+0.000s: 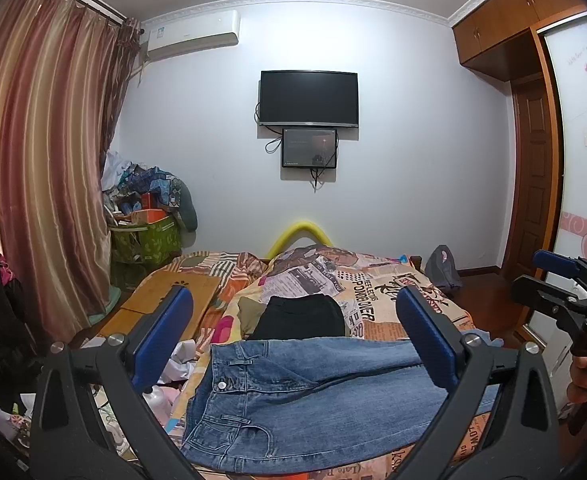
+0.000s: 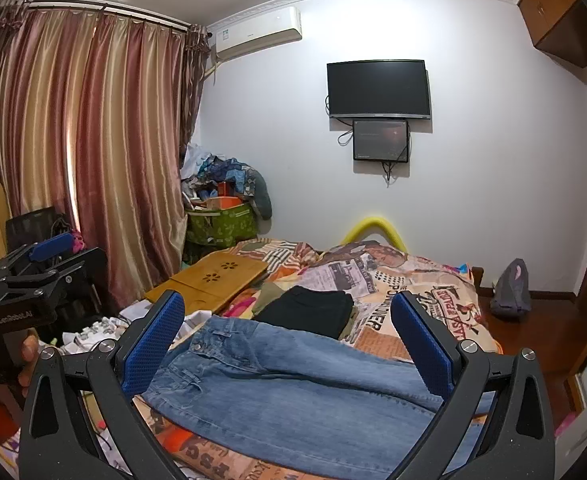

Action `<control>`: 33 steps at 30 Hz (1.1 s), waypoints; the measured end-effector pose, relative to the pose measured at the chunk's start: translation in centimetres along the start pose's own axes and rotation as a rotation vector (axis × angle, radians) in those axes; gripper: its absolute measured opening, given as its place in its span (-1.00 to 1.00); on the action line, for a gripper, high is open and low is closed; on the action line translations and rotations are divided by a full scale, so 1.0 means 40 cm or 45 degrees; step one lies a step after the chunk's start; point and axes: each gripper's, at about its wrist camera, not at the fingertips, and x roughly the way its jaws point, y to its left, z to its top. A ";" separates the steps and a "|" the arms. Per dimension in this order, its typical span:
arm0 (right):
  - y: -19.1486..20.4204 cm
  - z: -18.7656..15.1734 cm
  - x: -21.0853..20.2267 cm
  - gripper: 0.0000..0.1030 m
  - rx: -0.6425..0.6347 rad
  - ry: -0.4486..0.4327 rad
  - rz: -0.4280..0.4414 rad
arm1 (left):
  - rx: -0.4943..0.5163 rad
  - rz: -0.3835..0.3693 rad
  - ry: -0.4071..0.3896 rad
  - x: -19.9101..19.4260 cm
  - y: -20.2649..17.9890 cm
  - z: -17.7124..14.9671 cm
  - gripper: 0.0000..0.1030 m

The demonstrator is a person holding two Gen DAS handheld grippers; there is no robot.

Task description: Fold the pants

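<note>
blue jeans (image 1: 313, 400) spread flat across near end of bed (image 1: 393, 292), waistband toward left, legs running right. folded black garment (image 1: 299, 318) lies just beyond jeans on printed bedcover. left gripper (image 1: 293, 340) above jeans, jaws spread fully wide, nothing between pads. right gripper (image 2: 289, 332) likewise over jeans, jaws wide apart, holding nothing. wooden lap tray (image 2: 213, 280) on bed's left side. tv (image 1: 308, 98) on far wall.
</note>
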 end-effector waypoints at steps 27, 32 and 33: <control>0.004 0.007 -0.004 0.99 0.004 -0.002 0.011 | -0.004 0.003 -0.001 -0.004 0.014 -0.015 0.99; 0.007 0.006 -0.005 0.99 0.006 -0.002 0.013 | -0.006 -0.001 0.001 -0.002 0.016 -0.020 0.99; 0.007 0.006 -0.004 0.99 0.007 -0.002 0.011 | -0.005 0.000 0.001 -0.002 0.016 -0.021 0.99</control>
